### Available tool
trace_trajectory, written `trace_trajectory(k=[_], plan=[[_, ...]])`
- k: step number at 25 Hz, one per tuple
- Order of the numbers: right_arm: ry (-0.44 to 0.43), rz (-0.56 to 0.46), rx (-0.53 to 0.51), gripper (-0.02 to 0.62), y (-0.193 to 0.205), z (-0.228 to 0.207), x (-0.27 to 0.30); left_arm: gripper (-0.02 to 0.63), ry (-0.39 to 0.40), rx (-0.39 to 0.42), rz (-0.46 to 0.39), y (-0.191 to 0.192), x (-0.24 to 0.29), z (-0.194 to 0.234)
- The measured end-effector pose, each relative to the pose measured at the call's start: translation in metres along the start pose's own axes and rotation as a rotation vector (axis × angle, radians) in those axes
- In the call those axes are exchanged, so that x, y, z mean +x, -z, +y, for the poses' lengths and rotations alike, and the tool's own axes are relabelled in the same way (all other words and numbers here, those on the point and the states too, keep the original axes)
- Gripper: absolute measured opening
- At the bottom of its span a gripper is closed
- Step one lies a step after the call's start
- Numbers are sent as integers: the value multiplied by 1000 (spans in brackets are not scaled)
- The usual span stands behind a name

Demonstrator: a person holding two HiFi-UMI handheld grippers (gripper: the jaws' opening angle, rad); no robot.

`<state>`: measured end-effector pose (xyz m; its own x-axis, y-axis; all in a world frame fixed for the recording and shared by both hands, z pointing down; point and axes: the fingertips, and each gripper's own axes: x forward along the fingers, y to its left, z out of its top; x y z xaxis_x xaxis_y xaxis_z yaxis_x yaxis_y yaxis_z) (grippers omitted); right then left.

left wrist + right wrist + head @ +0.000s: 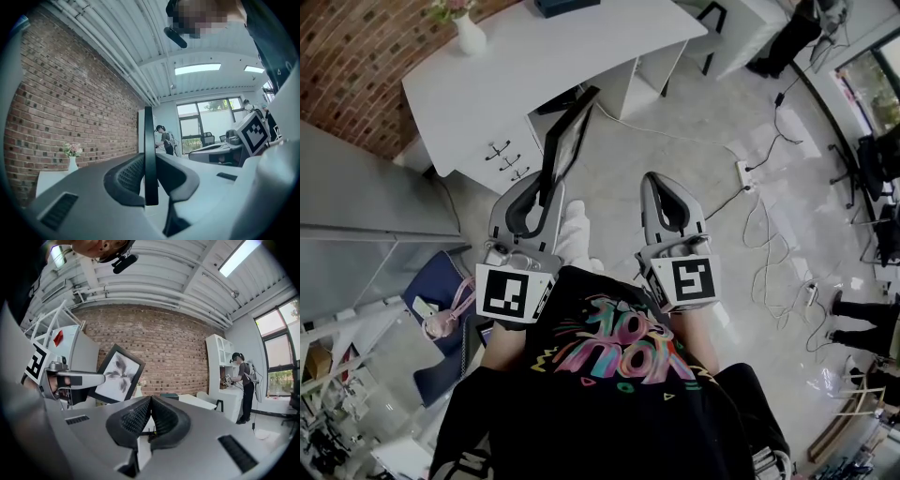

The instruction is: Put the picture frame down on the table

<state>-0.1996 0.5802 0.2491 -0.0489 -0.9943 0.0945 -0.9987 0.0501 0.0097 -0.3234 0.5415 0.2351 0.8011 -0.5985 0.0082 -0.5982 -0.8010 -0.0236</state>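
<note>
Jaws of the left gripper (151, 183) are clenched on the black edge of the picture frame (149, 145), standing only a narrow way apart, with the frame seen edge-on between the ribbed pads. Held this way, the single frame is up in the air over the floor (694, 122), just in front of the white worktop (553, 61) and not resting on it. In the right gripper view it leans to one side and shows a pale print of a dark flower. The right gripper (150, 420) has its jaws pressed together on themselves, gripping no object, and it is level beside the left one.

On the worktop stands one white vase (471, 37) holding a small bunch of pink flowers (450, 9). One dark box (565, 6) lies at the far edge. Three drawer handles (508, 157) show below the worktop. Cables (764, 234) trail across the floor.
</note>
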Motion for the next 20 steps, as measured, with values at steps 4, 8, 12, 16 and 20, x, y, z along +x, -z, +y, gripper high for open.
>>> trace_trajectory(k=[4,8,12,16,20], plan=[[-15,57,-17,18,16,-22,29,80,-11,-24,-16,3,36,13],[-40,39,-27,18,16,-39,84,80,-12,-12,-4,14,82,46],[-51,41,-35,18,8,-49,157,80,-39,-53,-17,15,132,100],[-42,23,-27,18,-11,-65,229,80,-29,-50,15,24,183,152],[-41,33,-23,18,-21,-76,286,80,-36,-69,20,24,220,199]])
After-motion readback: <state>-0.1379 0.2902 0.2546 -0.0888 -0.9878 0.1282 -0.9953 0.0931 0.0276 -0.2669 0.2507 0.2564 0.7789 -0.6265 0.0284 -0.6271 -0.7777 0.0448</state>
